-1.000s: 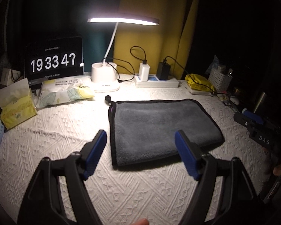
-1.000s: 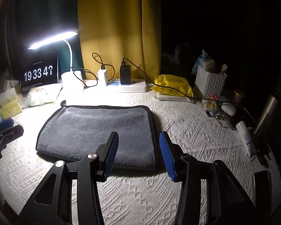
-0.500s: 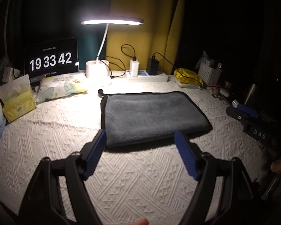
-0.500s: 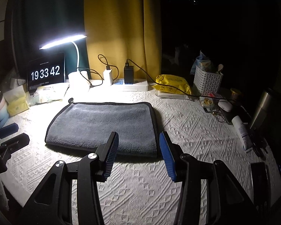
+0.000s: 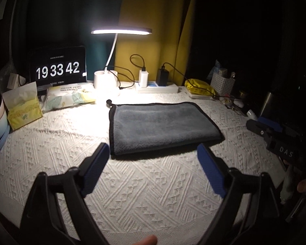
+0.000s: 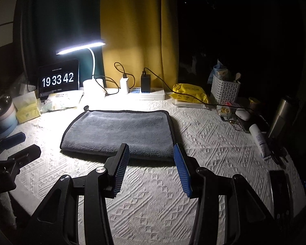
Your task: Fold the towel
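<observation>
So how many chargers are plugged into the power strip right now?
2. A white charger sits left on the power strip, and a black charger stands just right of it. Each has a cable attached; none seems hidden.

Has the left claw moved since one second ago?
Yes. The left claw has pulled back: one second ago its pads overlapped the gray towel, now they sit before its near edge.

Black-framed left gripper (image 5: 153, 159) and right gripper (image 6: 151, 161), blue ribbed pads (image 6: 121, 169)
</observation>
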The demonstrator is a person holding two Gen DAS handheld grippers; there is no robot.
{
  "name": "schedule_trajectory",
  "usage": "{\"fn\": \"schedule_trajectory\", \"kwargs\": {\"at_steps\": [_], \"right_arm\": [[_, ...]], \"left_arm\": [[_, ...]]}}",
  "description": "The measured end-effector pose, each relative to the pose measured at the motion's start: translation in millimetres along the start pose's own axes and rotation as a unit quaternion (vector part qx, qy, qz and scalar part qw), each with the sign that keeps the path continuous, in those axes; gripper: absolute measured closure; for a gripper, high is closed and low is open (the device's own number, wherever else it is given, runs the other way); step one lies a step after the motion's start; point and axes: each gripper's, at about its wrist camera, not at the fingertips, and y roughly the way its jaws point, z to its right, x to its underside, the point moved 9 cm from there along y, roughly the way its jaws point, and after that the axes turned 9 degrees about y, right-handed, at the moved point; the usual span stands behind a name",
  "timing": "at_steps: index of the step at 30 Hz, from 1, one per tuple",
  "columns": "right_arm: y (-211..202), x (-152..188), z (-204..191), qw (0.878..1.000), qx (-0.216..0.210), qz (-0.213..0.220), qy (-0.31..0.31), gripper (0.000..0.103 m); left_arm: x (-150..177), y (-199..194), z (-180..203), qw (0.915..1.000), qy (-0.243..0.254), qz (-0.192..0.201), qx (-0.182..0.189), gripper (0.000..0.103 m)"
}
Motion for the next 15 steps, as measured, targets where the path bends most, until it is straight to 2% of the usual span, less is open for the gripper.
{"fn": "schedule_trajectory", "kwargs": {"at_steps": [6,9,15], "right_arm": [[-19,1,1,1.000,-0.001,0.021,0.003,0.055],[-32,-2,2,0.999,0.003,0.038,0.004,0.055],[-51,-9,0,0.998,0.005,0.062,0.000,0.055]], "left_arm": [[-1,-16,3,0.9998,-0.004,0.020,0.001,0.013],[-1,-24,8,0.9993,0.020,0.026,-0.020,0.013],[-12,-45,11,0.9982,0.024,0.055,-0.010,0.013]]}}
